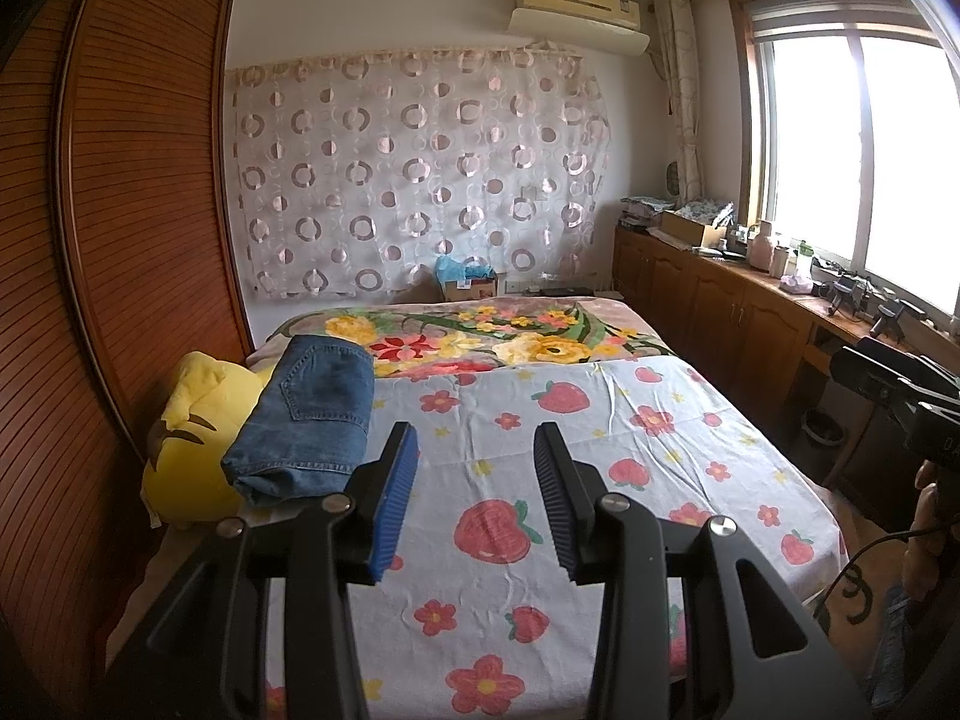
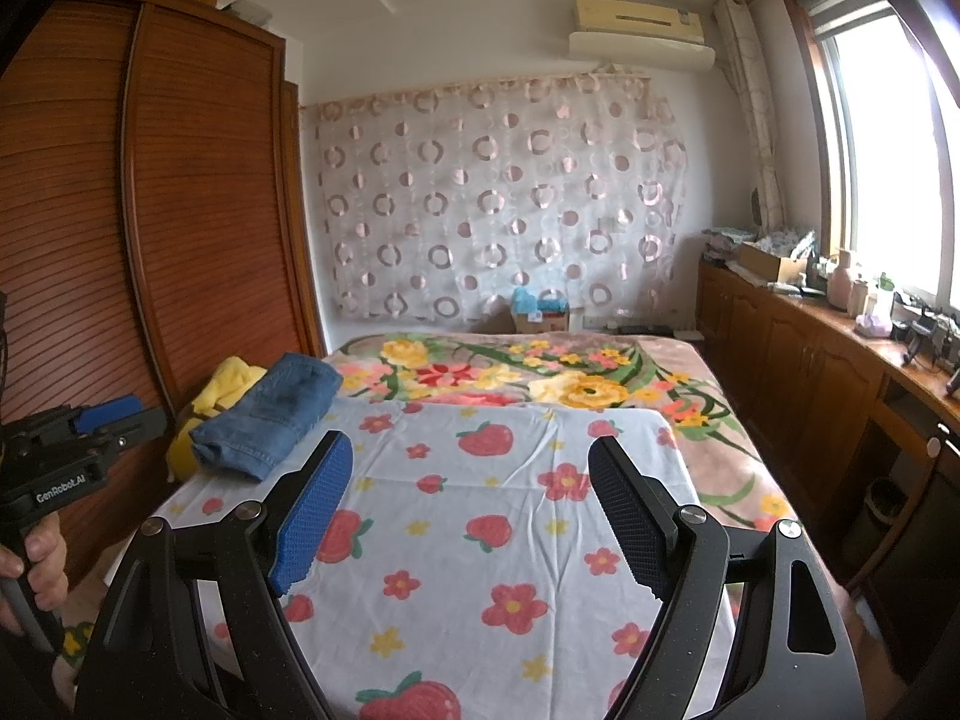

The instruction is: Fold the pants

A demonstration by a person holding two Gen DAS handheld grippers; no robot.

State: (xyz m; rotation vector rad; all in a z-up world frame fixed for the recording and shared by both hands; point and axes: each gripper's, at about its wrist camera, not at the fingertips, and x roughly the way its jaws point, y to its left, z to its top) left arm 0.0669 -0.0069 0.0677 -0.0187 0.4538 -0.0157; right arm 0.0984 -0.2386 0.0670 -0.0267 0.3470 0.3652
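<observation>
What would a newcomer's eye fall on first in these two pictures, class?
Most striking is the strawberry-print sheet spread over the near half of the bed. At its left edge lie the folded jeans, resting against a yellow plush toy beside the wooden wardrobe. In front, the left gripper and right gripper hover with jaws open, holding nothing.

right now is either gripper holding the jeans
No, the folded jeans lie on the bed's strawberry sheet, and the left gripper and right gripper are both open and empty.
</observation>
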